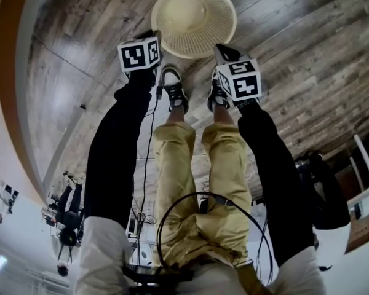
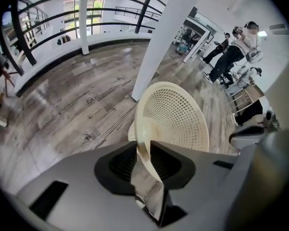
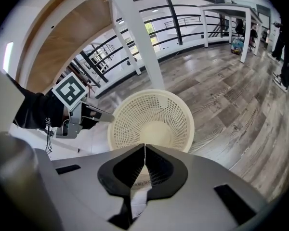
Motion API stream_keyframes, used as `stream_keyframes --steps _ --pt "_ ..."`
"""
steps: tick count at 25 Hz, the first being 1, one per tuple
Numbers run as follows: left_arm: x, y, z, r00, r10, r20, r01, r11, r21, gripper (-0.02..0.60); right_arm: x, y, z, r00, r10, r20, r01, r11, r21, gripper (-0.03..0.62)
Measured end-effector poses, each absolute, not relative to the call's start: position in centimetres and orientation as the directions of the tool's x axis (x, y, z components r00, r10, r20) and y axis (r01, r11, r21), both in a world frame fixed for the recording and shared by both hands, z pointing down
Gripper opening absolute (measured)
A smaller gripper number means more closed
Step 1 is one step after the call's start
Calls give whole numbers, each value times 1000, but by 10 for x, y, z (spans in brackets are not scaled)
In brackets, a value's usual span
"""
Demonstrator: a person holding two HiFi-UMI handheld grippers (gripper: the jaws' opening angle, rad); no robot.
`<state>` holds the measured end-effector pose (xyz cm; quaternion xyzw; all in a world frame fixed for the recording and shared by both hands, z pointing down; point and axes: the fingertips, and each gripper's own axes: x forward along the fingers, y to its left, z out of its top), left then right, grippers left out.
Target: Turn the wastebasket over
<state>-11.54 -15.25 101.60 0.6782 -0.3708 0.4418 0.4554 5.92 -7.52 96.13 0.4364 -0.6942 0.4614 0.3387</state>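
Wooden floor (image 1: 295,54) carries the mouth-up wastebasket (image 1: 194,17), rim inside the released left tool (image 2: 143,150); right tool (image 3: 144,153) clenched empty.

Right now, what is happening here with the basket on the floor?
A person stands over a cream wastebasket on the wooden floor, holding a gripper in each hand. The wastebasket sits with its opening facing up. The left gripper has its jaws apart around the rim, and they do not seem to press on it. The right gripper is shut, with nothing visible between its jaws, and points at the near side of the wastebasket.
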Motion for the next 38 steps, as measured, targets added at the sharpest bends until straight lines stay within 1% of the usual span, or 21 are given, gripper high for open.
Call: stream_keyframes --steps 5,9,11,12,14,23,29,38 --pt "-124 -161 995 271 -161 949 -917 -344 203 74 56 -77 949 -388 -311 868 -920 196 -341 23" --pt "-121 -160 967 263 -202 943 -913 -368 176 74 46 -79 932 -390 -324 862 -919 200 -341 23" --pt "-114 -159 950 280 -224 933 -908 -376 182 72 40 -83 922 -394 -333 857 -917 208 -341 23" --pt "-109 -159 942 291 -234 928 -905 -381 188 64 37 -86 916 -394 -339 855 -917 209 -339 23" --pt "-99 -156 927 310 -252 917 -898 -394 195 2 33 -90 905 -389 -350 852 -920 204 -336 21" --pt "-72 -138 864 369 -268 890 -864 -451 223 2 19 -99 854 -392 -378 839 -919 203 -338 21" --pt "-67 -124 805 379 -288 880 -875 -422 238 2 17 -92 795 -388 -395 833 -920 223 -322 21" --pt "-50 -132 689 432 -355 829 -845 -481 235 2 27 -101 682 -370 -499 784 -929 228 -292 21"
